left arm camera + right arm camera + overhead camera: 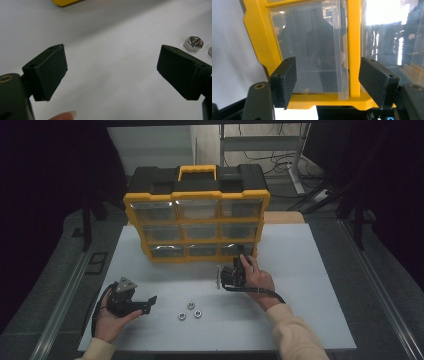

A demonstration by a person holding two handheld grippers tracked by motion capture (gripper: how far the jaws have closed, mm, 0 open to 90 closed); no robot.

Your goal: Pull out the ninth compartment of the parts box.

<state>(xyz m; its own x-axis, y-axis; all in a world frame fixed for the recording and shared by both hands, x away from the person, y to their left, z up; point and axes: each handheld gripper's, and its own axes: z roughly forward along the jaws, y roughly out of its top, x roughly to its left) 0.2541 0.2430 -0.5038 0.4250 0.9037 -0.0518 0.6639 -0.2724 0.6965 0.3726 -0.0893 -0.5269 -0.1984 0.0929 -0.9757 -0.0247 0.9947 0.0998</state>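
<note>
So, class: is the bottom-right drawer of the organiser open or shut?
Shut: the drawer sits flush with the yellow frame; the right gripper faces it, fingers apart.

The yellow organizer (197,222) stands across the upper middle of the high view, walling off the far half of the white table (300,270). The right gripper (239,266) sits tight against the organizer's lower right drawer (312,50), with little room between its jaws and the clear front. Three nuts (190,310) lie in the lower middle. Bare table stays passable at lower right and along the left edge.
</note>
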